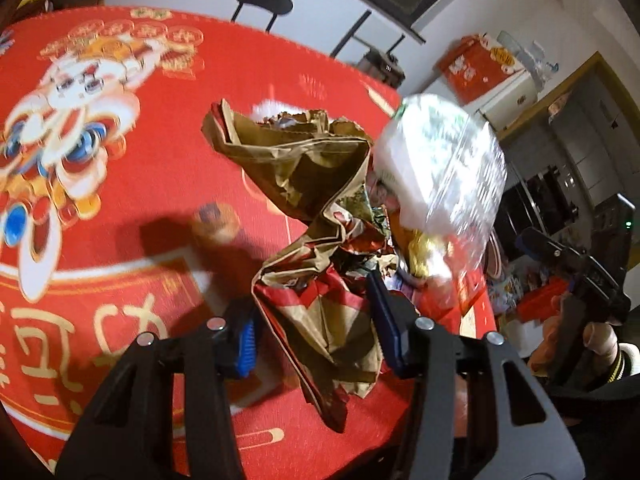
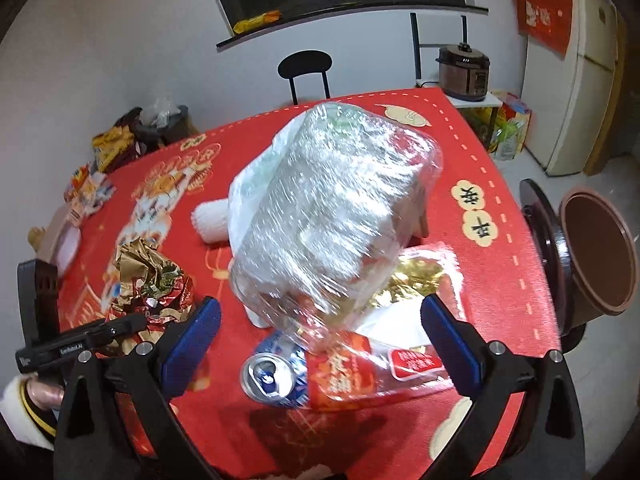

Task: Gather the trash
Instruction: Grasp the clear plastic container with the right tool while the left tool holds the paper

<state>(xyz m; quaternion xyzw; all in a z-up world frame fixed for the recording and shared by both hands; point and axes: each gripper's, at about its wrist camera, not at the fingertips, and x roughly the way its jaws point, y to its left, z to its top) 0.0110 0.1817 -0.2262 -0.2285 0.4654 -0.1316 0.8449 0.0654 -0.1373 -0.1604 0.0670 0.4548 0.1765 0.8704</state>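
- Trash is heaped on my red printed tablecloth (image 2: 500, 184) because I'm gathering it into one pile near my edge of the table; a brown bin (image 2: 596, 248) stands open just beside the table on my right, I judge ready to take it all
- Biggest piece is the clear plastic bag (image 2: 328, 216), puffed up and leaning over the pile, so it sits in front of my right gripper (image 2: 320, 344) with a white roll (image 2: 212, 222) behind it
- Crumpled gold-and-red wrapping paper (image 1: 320, 240) comes next: my left gripper (image 1: 316, 320) has its blue pads pressed on the lower end of it, and the rest stands up loose above the cloth, lifted clear so I can carry it
- Red snack packet (image 2: 360, 372) and a dented drink can (image 2: 272, 376) lie touching under the plastic bag, between my right gripper's wide jaws, which hold nothing
- Both my tools slant down at the table; my left hand (image 2: 44, 394) grips its handle low at my side, and my right hand (image 1: 572, 340) does likewise
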